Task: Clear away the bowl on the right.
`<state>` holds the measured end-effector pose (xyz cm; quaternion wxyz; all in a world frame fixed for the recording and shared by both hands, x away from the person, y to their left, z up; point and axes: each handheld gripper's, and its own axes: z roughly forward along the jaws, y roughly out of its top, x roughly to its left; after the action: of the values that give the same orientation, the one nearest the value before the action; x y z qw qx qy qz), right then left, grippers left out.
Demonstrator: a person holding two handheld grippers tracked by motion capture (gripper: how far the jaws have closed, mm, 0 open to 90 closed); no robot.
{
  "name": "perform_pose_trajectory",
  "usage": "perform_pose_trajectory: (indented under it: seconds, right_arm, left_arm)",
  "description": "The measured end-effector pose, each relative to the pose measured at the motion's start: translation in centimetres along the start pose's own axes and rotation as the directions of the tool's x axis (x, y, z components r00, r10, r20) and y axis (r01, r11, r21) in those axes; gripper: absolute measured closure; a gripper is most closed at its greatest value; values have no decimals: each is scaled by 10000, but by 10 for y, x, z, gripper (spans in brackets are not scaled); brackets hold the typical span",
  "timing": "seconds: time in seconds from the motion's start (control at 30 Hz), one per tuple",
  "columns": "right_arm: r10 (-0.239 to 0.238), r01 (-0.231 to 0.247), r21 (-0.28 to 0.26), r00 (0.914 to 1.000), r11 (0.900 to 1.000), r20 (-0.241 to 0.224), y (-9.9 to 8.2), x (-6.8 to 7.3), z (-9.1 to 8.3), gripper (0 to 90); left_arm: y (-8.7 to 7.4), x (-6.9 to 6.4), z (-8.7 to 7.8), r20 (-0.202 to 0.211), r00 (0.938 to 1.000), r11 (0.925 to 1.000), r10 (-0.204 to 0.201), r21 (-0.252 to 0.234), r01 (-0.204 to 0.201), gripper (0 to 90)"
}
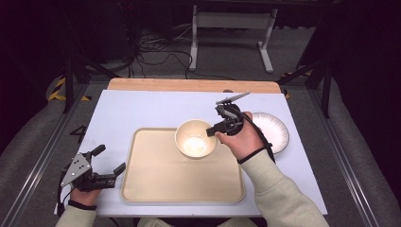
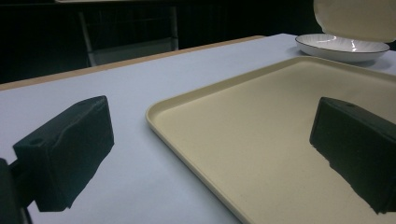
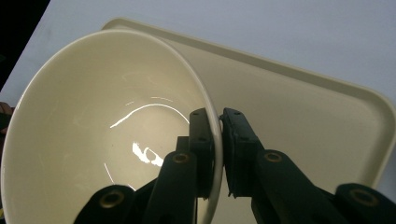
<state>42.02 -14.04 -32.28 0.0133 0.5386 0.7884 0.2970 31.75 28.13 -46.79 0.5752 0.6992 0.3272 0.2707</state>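
My right claw (image 3: 219,154) is clenched on the rim of the cream-coloured round ceramic bowl (image 3: 107,126), one jaw inside the wall and one outside, and the wall stands thin between them. In the high view the right claw (image 1: 213,131) bites the bowl (image 1: 196,138) at its right edge, so the whole bowl lies to the left of my grip, out over the far middle part of the beige rectangular plastic tray (image 1: 156,184). From the left gripper view the bowl (image 2: 355,18) shows high above the tray (image 2: 261,140), its underside clear of the surface, so I judge it is carried and not yet resting.

What matters for my coming move is that offset: the bowl's weight hangs to one side of my jaws, and in my right gripper view it looks tilted, mouth turned toward my camera. If I mean to set it on the tray, I have to level it and lower it straight, since the tray floor is directly beneath it.

The white ribbed round plate (image 1: 272,130) sits on the pale blue desk (image 1: 118,113) just behind and to the right of my right hand, beyond the tray's right edge.

My left claw (image 1: 111,164) is released, jaws spread wide with nothing between them, resting low at the tray's near left corner. It is well apart from the bowl, so the right hand is plainly the nearer one and has the job.
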Motion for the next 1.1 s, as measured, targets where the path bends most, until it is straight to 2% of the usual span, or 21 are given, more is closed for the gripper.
perform_pose_trajectory:
  seconds: [0.27, 0.37, 0.57, 0.8, 1.1]
  right_arm:
    - [-123, 126, 141, 9997, 9998, -197, 1, 9, 11, 832]
    - [-153, 159, 269, 9997, 9995, -205, 1, 13, 21, 830]
    - [-240, 249, 431, 9995, 9988, -214, -1, 14, 33, 830]
    - [-141, 160, 719, 9995, 9973, -265, -6, 13, 57, 829]
    - [-64, 77, 987, 9999, 9951, -138, -10, 12, 70, 827]
  left_arm:
    - [0, 0, 0, 5, 10000, 10000, 4, -6, -4, 3]
    - [0, 0, 0, -2, 10000, 10000, -4, -21, 4, 3]
    - [0, 0, 0, -2, 10000, 10000, -7, -27, 7, 3]
    - [0, 0, 0, 5, 10000, 10000, -8, -33, 8, 3]
    - [0, 0, 0, 2, 10000, 10000, 0, -38, 0, 2]
